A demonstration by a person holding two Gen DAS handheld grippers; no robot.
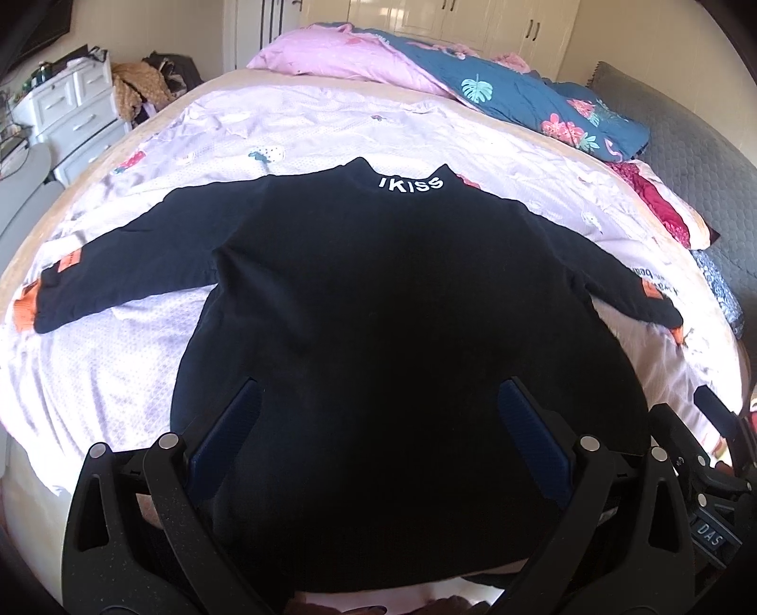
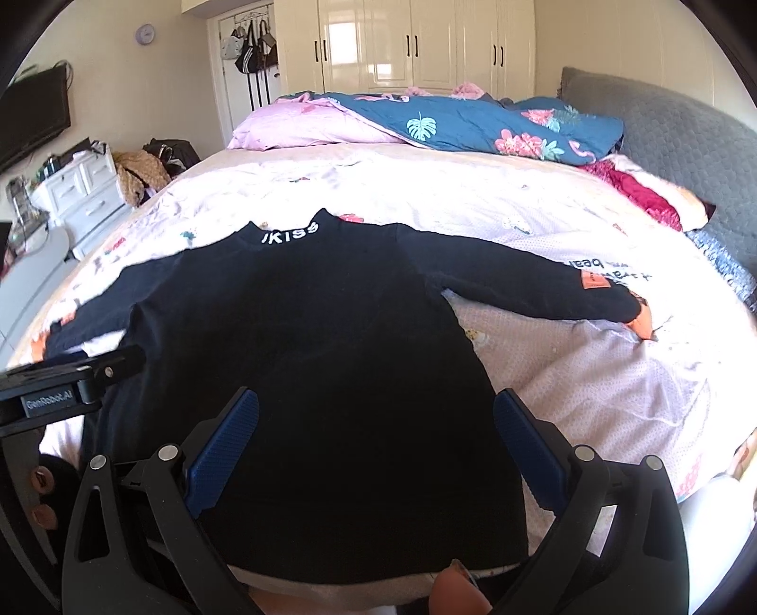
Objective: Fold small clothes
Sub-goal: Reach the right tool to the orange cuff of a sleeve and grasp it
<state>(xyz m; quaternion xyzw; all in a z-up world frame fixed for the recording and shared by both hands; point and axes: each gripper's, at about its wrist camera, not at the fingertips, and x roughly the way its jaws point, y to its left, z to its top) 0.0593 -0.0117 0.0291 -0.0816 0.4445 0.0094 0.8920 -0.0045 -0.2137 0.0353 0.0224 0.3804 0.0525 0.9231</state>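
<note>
A small black long-sleeved top (image 1: 378, 293) (image 2: 293, 340) lies flat on the bed, sleeves spread out to both sides, with white "IKISS" letters (image 1: 410, 184) on the collar and orange cuffs (image 1: 23, 307) (image 2: 641, 324). My left gripper (image 1: 378, 402) hovers open over the lower middle of the top, its blue pads (image 1: 232, 426) wide apart. My right gripper (image 2: 376, 411) is open too, above the top's lower right part near the hem. Neither holds any cloth. The left gripper's body (image 2: 61, 378) shows at the left edge of the right wrist view.
The bed has a pale pink printed sheet (image 1: 284, 123). A pink pillow (image 2: 293, 125) and a blue floral quilt (image 2: 473, 123) are bunched at the far end, red cloth (image 2: 634, 189) by the grey headboard (image 2: 686, 142). White drawers (image 1: 71, 109) and wardrobes (image 2: 407, 42) stand beyond.
</note>
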